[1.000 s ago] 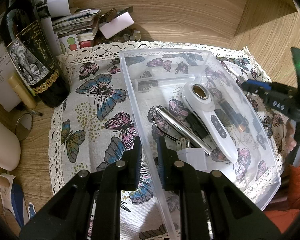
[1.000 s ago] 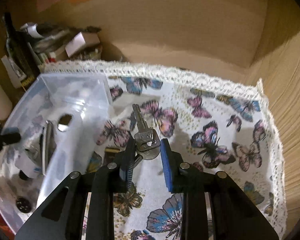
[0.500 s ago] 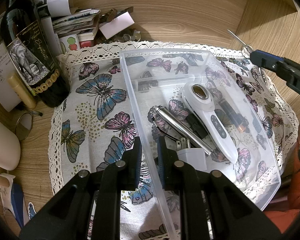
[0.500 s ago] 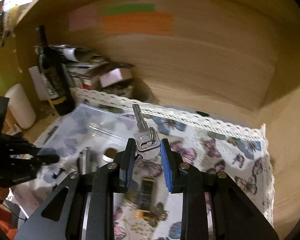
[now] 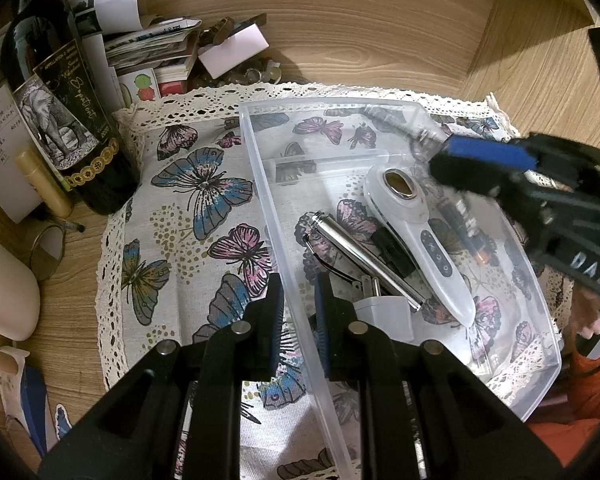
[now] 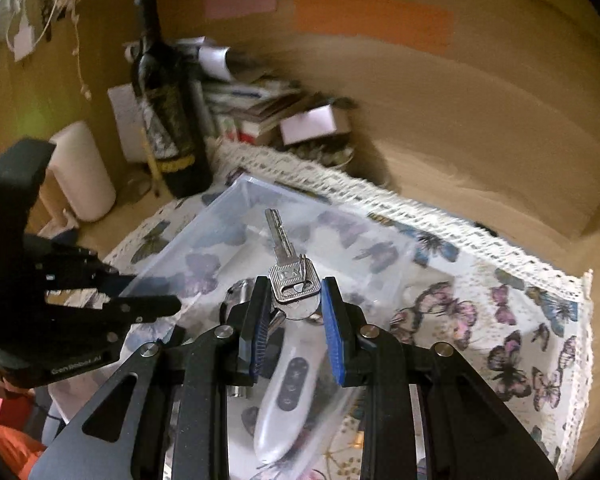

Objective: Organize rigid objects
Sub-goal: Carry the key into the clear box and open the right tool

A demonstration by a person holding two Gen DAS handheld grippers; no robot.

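Key (image 6: 291, 276) clamped by its head between my right fingers (image 6: 336, 332), blade forward, above the clear bin (image 5: 532, 400) — transfer step. My left gripper (image 5: 298, 312) pinches the bin's near wall. Next: lower, release among white device (image 6: 288, 392) and contents.

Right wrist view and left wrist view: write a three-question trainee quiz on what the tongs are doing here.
1. True or false: the right tongs carry a key above the clear bin.
2. What do the left tongs grip?
A. the wine bottle
B. the bin's side wall
C. the butterfly cloth
3. Fill in: inside the bin, beside the white handheld device, lies a ____ metal tube.

Key
1. True; the key's blade points away from the tongs.
2. B; one finger sits on each side of the wall.
3. silver
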